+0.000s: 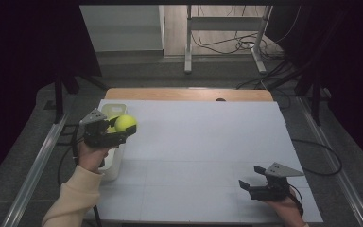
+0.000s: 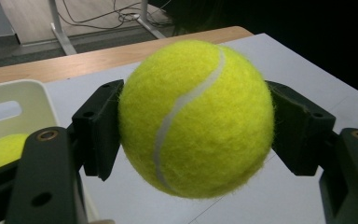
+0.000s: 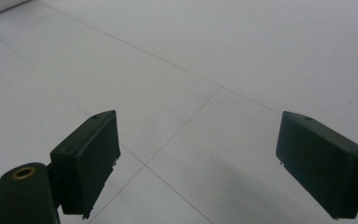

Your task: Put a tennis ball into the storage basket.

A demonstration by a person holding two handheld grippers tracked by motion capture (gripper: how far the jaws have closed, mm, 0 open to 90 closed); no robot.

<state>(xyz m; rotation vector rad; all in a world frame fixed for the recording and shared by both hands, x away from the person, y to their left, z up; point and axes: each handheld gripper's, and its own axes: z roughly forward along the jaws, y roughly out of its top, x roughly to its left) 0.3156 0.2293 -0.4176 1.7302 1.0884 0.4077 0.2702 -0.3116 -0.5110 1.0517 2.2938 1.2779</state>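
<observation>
White bin at the table's left edge is mostly hidden behind the left gripper; a second ball inside it is cut off (just a yellow sliver). Left forearm angled up, gripper level over the bin rim, clamping the tennis ball. Right gripper far right of bin, low, jaws apart, empty.
</observation>
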